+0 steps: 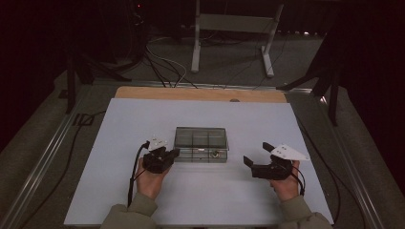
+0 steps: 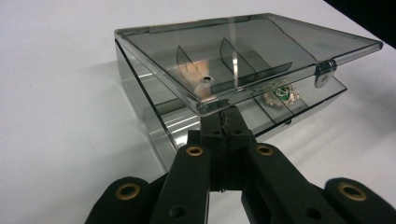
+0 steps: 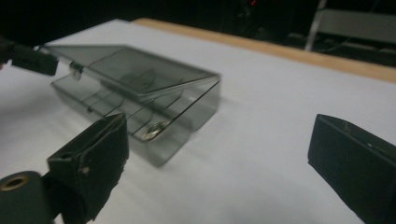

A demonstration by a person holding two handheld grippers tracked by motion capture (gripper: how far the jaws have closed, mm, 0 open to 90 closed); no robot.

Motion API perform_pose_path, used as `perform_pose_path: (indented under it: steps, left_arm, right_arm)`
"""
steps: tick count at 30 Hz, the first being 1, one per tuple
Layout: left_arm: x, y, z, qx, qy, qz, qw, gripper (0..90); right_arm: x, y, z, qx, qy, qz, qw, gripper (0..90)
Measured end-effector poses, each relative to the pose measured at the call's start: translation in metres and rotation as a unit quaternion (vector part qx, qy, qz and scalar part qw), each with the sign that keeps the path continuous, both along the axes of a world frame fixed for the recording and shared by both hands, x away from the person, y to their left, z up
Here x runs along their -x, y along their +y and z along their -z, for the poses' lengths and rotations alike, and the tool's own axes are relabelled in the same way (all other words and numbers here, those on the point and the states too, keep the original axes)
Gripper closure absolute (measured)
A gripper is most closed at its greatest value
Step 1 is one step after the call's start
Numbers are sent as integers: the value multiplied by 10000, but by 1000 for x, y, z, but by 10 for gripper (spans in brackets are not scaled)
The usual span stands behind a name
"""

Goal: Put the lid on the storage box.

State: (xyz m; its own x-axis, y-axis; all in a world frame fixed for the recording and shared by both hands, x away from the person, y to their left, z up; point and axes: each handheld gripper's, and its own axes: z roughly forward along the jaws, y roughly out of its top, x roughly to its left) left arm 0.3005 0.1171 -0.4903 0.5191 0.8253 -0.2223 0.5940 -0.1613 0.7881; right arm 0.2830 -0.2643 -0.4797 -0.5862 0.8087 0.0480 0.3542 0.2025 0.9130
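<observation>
Clenching tight, black jaws of the left gripper [image 2: 223, 122] at the front lip of the lid [image 2: 243, 51], pinching that smoky clear edge and holding it tilted up off the box [image 2: 154, 126]. Hinging at the far side, lid slanting over the dividers; small metal clasp [image 2: 324, 73] hanging at its front edge. Lying in a compartment under the raised lid, a small glittering trinket [image 2: 280, 97], green at its middle. Sitting on the white table [image 2: 60, 116], box near the table's middle in the high view [image 1: 200, 144], left gripper [image 1: 168, 155] touching its front left corner, a hand [image 1: 152, 180] behind it.

Standing wide apart and released, jaws of the right gripper [image 3: 219, 154], having just been closing slightly, nothing between them but bare table [image 3: 261, 140]. Pointing toward the box [image 3: 140, 100] from its right side, well apart from it. Showing blurred through the clear wall, the trinket [image 3: 155, 131]. Resting to the right of the box in the high view, right gripper [image 1: 254, 157], the other hand [image 1: 285, 183] gripping it, grey plate [image 1: 289, 152] on top.
</observation>
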Motion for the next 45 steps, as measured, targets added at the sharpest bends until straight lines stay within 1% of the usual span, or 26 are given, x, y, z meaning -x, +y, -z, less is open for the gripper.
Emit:
perform_pose_path:
  steps: [3, 5, 6, 7, 9, 13, 18, 19, 29, 34, 45]
  left_arm:
    - [1, 0, 2, -31, 22, 4, 10000, 900]
    - [2, 0, 3, -35, 34, 9, 10000, 900]
    - [2, 0, 3, -35, 34, 9, 10000, 900]
    - [3, 1, 4, -39, 30, 9, 10000, 900]
    - [3, 1, 5, -35, 30, 11, 10000, 900]
    - [4, 1, 7, -60, 47, 27, 10000, 900]
    - [6, 1, 9, -106, 60, 40, 9999, 900]
    - [7, 1, 9, -151, 58, 57, 9999, 900]
    - [11, 3, 12, -180, 105, 41, 9998, 899]
    - [11, 5, 14, -202, 162, 1, 9997, 899]
    - [13, 5, 18, -238, 217, 15, 9995, 898]
  right_arm:
    - [-4, 9, 3, 54, 188, -95, 9998, 114]
    - [-4, 11, 4, 69, 231, -105, 9997, 123]
    - [-5, 15, 5, 122, 294, -94, 9994, 144]
    - [-8, 20, 7, 179, 358, -53, 9992, 208]
    - [-9, 23, 8, 169, 427, -73, 9989, 204]
    - [-9, 23, 8, 197, 418, -69, 9989, 196]
    - [-8, 19, 6, 146, 404, 1, 9991, 181]
    - [-8, 18, 6, 129, 410, 8, 9991, 179]
    - [-7, 14, 4, 69, 379, 22, 9993, 171]
    - [-8, 12, 4, 30, 375, 29, 9993, 171]
    - [-8, 9, 3, -1, 355, 49, 9994, 171]
